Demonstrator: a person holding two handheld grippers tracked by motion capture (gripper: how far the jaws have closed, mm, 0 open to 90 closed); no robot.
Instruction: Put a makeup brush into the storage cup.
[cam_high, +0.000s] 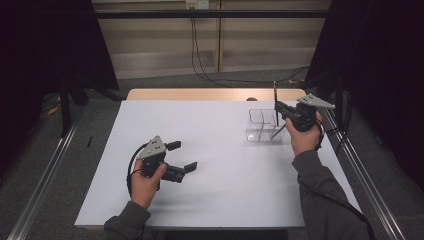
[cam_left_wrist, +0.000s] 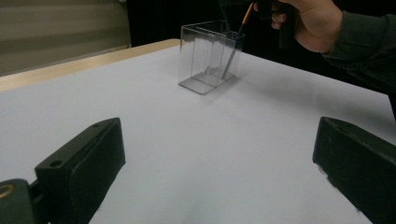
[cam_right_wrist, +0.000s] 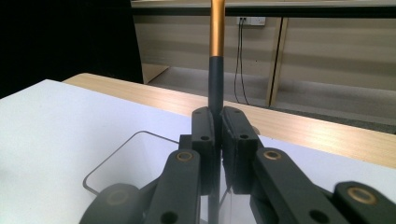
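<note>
I see a clear, glossy plastic box with dividers (cam_high: 264, 126) on a matt white tabletop (cam_high: 215, 150) edged in pale wood. My right gripper (cam_right_wrist: 215, 122), matt black plastic, clamps a slim dark brush handle with a shiny copper-coloured band (cam_right_wrist: 216, 60).

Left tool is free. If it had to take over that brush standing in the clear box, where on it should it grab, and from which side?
Probably the orange upper handle of the brush, above the right tool, coming in level from the open table side. The brush stands nearly upright with its lower end inside the clear box, whose walls block any low grip. The left tool is open and empty.
</note>
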